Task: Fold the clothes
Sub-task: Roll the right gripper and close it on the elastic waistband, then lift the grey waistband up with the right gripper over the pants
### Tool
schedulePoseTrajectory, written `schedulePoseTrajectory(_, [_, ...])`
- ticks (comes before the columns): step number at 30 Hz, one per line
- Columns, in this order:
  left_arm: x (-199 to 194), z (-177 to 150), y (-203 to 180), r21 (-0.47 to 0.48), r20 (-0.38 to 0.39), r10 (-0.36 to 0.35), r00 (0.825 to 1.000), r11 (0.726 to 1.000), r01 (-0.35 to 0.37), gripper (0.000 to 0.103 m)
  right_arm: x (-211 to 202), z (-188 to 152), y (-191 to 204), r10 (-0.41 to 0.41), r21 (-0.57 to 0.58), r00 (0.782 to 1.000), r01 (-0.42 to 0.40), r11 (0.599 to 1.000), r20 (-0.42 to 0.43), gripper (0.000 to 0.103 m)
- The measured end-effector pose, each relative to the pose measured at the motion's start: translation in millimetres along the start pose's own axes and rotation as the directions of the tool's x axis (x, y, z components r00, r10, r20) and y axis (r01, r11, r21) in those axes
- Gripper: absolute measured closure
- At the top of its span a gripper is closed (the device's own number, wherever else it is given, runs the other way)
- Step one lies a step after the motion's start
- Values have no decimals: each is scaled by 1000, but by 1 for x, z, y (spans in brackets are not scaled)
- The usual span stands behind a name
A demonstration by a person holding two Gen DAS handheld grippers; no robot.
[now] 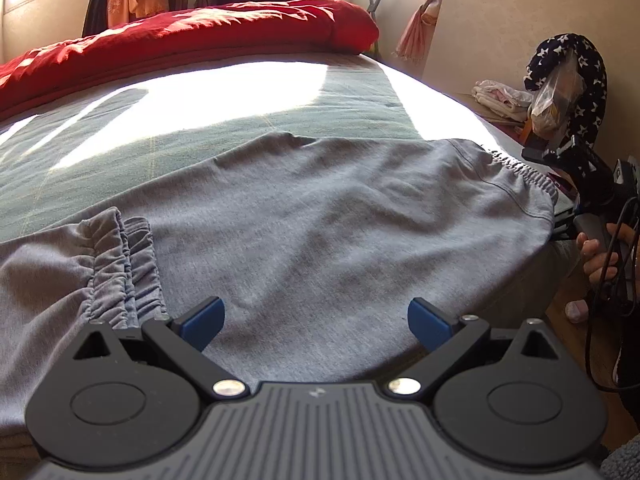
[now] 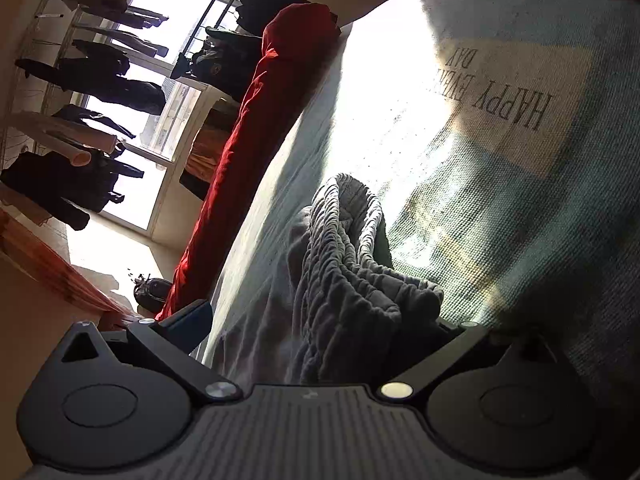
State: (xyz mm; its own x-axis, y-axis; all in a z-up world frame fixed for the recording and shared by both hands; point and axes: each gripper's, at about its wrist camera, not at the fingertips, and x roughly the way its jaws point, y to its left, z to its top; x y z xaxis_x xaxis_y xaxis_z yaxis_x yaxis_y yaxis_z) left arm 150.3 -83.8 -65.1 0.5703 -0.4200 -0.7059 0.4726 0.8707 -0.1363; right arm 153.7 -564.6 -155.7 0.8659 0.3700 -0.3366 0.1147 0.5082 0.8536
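Grey sweatpants [image 1: 312, 216] lie spread on the bed [image 1: 248, 120], the left gripper [image 1: 316, 322] hovering wide open above them and the right gripper [image 2: 320, 320] gaping around the bunched waistband [image 2: 344, 248], which might slip free unless pinched deeply.

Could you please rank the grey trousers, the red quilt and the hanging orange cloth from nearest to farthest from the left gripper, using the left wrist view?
Measured from the left gripper, which is open:
1. Grey trousers, spread on the bed directly under and ahead of the fingers.
2. Red quilt, across the far edge of the bed.
3. Orange cloth, hanging behind the quilt by the window, upper left.
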Motion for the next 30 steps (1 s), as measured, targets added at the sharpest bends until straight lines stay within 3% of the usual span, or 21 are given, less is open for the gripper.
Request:
schedulePoseTrajectory(4, [3, 0, 1, -9, -7, 1, 1000, 1000, -1, 5, -4, -5, -3, -19, -48, 1000, 19, 999, 1, 9])
schedulePoseTrajectory(12, [0, -6, -3, 2, -8, -9, 1000, 1000, 9, 5, 4, -8, 8, -92, -122, 995, 88, 989, -26, 9])
schedulePoseTrajectory(14, [-5, -6, -1, 7, 1, -8, 1000, 1000, 8, 5, 1, -10, 7, -103, -128, 995, 101, 987, -15, 15])
schedulePoseTrajectory(16, [-8, -5, 2, 15, 6, -3, 1000, 1000, 3, 5, -5, -9, 0, -119, -101, 993, 118, 988, -7, 36])
schedulePoseTrajectory(18, [-11, -4, 5, 23, 8, 7, 1000, 1000, -8, 5, -11, -6, -11, -111, -33, 994, 111, 993, -10, 49])
schedulePoseTrajectory(23, [-17, -3, 13, 30, 3, 35, 999, 999, -35, 5, -11, -9, 3, -187, -60, 982, 186, 981, -11, 53])
schedulePoseTrajectory(27, [-23, -5, 21, 53, -13, 46, 999, 998, -45, 5, -11, -12, 30, -279, -145, 960, 277, 950, 7, 56])
schedulePoseTrajectory(30, [-28, -5, 27, 65, -11, 44, 999, 997, -43, 5, -17, -12, 49, -301, -203, 953, 300, 932, 24, 61])
